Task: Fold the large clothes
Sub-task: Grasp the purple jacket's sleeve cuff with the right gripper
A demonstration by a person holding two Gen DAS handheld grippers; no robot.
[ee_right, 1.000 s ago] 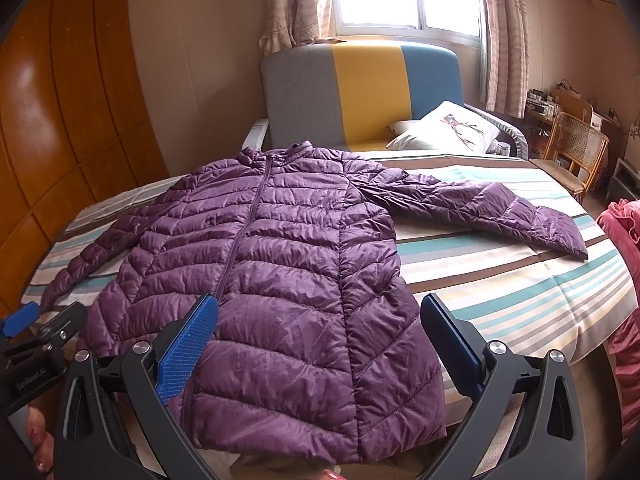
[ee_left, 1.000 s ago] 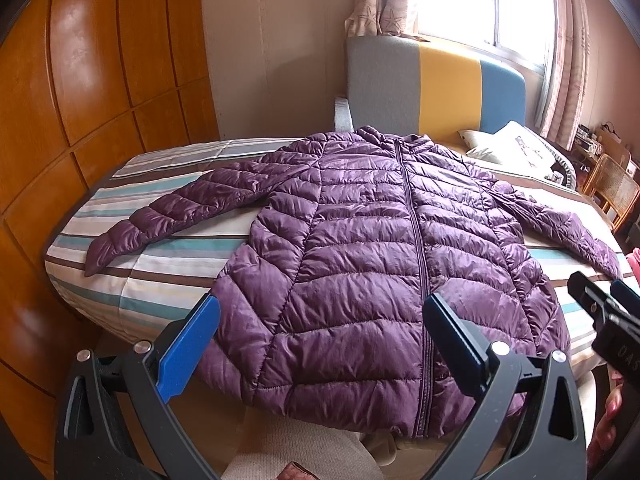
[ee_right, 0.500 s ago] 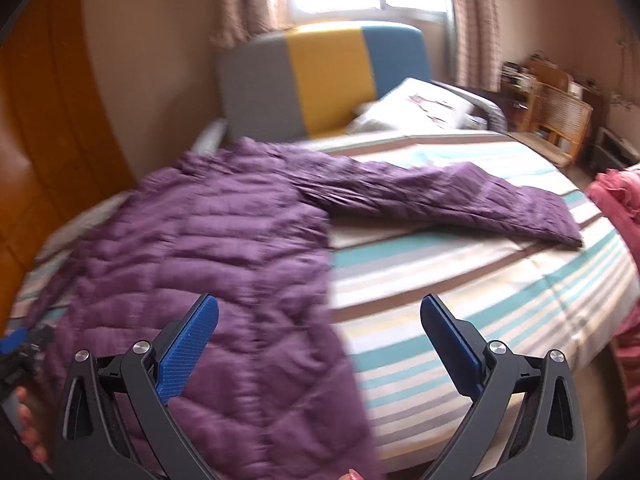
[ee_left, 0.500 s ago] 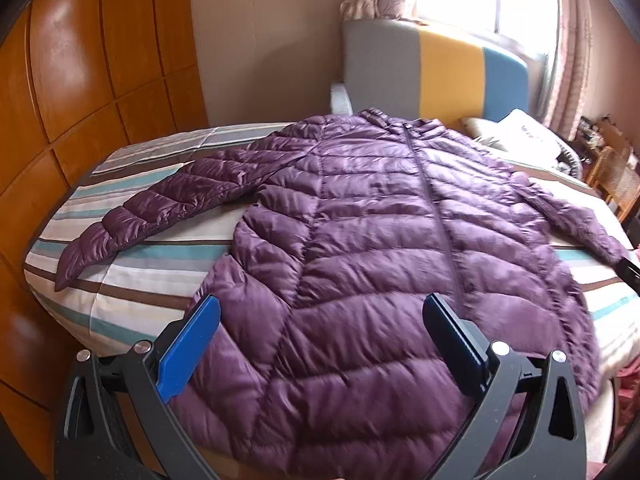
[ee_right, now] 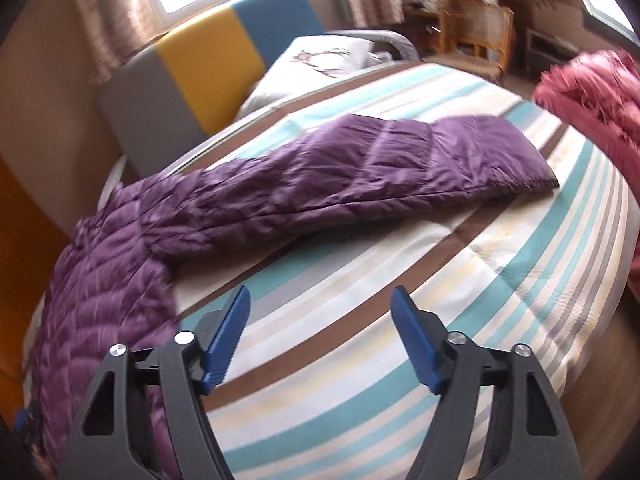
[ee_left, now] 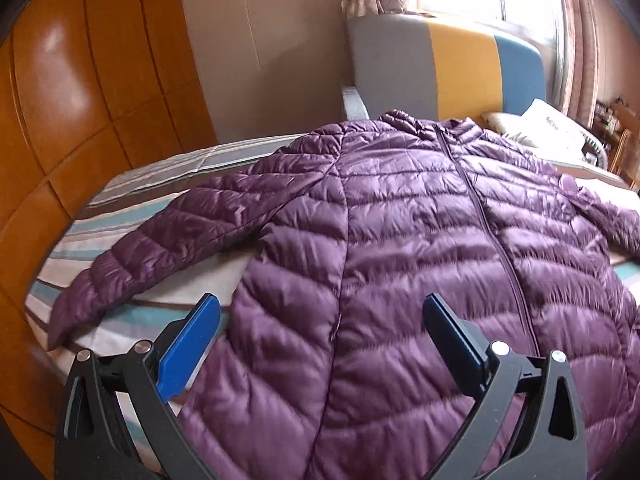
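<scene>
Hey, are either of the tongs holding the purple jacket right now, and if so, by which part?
Nothing is held. The left tongs hang open over the jacket; the right tongs, just closing somewhat, have only bedspread between them.

Left gripper [ee_left: 320, 340] wide; right gripper [ee_right: 320, 334] narrower

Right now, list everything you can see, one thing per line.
jacket: one, purple, quilted, spread flat on the bed, zipped, sleeves out to both sides
bed: one, striped in white, teal, brown and grey, under the jacket
headboard: one, grey, yellow and blue panels, at the far end of the bed
pillow: one, white with a print, by the headboard
blanket: one, pink, fuzzy, past the bed's edge
wood panelling: orange-brown, along the wall
curtains: beige, beside the window
left gripper: black with blue pads, open, over the jacket's lower body
right gripper: black with blue pads, open, has just been closing, nothing between the jaws, over bare bed
</scene>
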